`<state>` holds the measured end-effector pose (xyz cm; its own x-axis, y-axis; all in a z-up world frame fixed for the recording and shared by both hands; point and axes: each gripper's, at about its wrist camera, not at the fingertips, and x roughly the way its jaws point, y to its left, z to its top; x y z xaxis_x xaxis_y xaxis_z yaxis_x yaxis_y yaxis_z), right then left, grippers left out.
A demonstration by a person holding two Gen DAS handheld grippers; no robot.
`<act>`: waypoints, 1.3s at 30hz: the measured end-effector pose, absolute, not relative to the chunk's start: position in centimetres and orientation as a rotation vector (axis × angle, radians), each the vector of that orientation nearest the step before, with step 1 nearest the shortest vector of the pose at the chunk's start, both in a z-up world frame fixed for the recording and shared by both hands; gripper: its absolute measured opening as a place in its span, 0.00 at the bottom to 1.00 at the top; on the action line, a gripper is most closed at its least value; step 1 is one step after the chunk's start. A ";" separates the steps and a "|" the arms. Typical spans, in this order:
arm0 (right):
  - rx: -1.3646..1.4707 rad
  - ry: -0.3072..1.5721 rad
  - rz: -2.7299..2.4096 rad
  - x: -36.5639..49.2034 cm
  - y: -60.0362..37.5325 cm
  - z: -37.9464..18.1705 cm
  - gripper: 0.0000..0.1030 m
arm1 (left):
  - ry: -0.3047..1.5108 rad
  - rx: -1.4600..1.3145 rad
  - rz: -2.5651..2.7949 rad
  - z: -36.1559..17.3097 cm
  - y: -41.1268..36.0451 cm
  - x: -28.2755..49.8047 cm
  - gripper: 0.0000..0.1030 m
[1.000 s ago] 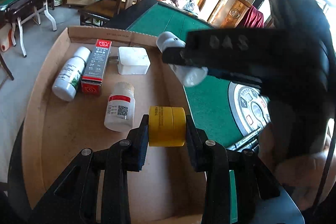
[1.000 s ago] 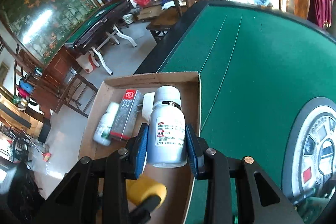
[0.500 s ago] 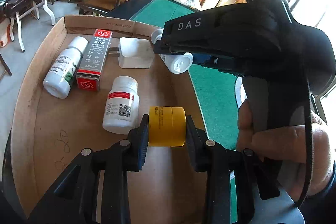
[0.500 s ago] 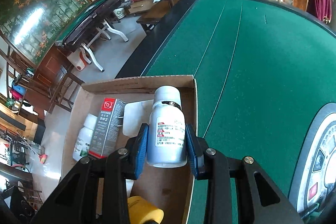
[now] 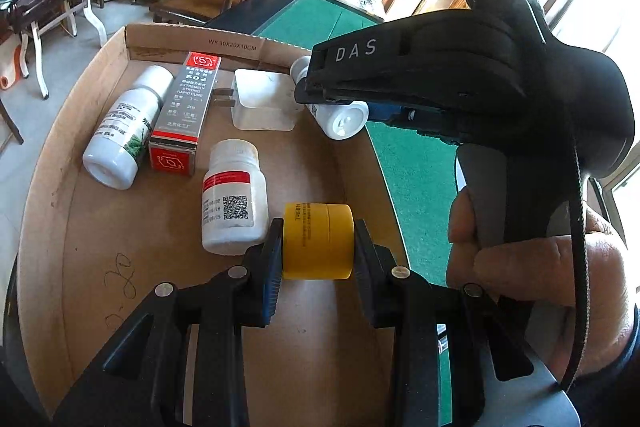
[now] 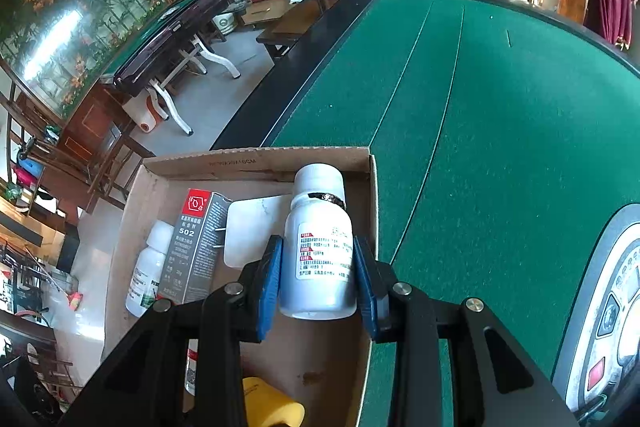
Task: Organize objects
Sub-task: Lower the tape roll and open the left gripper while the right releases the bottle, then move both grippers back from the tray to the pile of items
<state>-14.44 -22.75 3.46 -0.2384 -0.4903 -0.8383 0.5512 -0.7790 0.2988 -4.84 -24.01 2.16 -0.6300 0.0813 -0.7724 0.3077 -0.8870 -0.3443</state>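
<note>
Holding white bottle [image 6: 320,247] clamped in my right gripper [image 6: 318,279], cap pointing far, over the cardboard box [image 6: 256,159] far-right corner; left gripper [image 5: 318,247] grips yellow roll [image 5: 318,241] nearer.

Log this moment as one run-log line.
left tool: grips yellow roll | right tool: grips white bottle | both over cardboard box

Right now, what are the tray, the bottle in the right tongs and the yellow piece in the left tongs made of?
Tray: corrugated cardboard, matte brown; folded flap, printed size code.
Bottle: probably plastic, glossy white, paper label.
Yellow piece: smooth, slightly shiny, likely plastic; a seam runs round it, so perhaps a cap.
</note>
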 end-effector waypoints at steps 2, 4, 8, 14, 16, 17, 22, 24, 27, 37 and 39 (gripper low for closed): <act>1.359 0.081 -2.054 -14.5 -22.7 3.5 0.33 | 0.690 1.279 -2.639 2.1 -24.1 -4.9 0.31; 1.360 0.077 -2.056 -14.4 -22.7 3.5 0.33 | 0.696 1.276 -2.641 2.1 -24.2 -4.9 0.31; 1.364 0.088 -2.051 -14.3 -22.8 3.4 0.34 | 0.706 1.279 -2.644 2.2 -24.3 -5.0 0.31; 1.350 0.071 -2.041 -14.0 -22.4 4.1 0.40 | 0.758 1.255 -2.660 2.8 -24.5 -4.4 0.42; 1.335 0.062 -2.040 -13.9 -22.1 4.6 0.42 | 0.768 1.239 -2.657 3.0 -24.7 -4.1 0.48; 1.333 0.050 -2.034 -13.8 -21.9 4.8 0.42 | 0.775 1.231 -2.654 3.1 -24.8 -3.9 0.49; 1.304 0.022 -2.025 -12.6 -20.7 6.3 0.42 | 0.807 1.201 -2.659 3.9 -24.9 -2.9 0.50; 1.283 -0.017 -2.001 -11.4 -19.5 6.8 0.42 | 0.803 1.185 -2.670 4.3 -24.7 -2.1 0.50; 1.242 -0.049 -1.978 -9.0 -16.8 7.5 0.42 | 0.788 1.166 -2.701 4.9 -23.9 -0.6 0.50; 1.136 -0.145 -1.994 -2.1 -2.2 6.9 0.43 | 0.598 1.105 -2.854 6.3 -17.5 4.0 0.50; 1.122 -0.156 -2.013 -1.0 0.8 6.7 0.46 | 0.531 1.109 -2.892 6.3 -15.7 4.7 0.50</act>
<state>-0.96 0.84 6.70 -0.2786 -0.6993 -0.6583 0.5896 -0.6656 0.4575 4.73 -15.67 6.30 -0.7507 0.1201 -0.6496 0.1184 -0.9430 -0.3112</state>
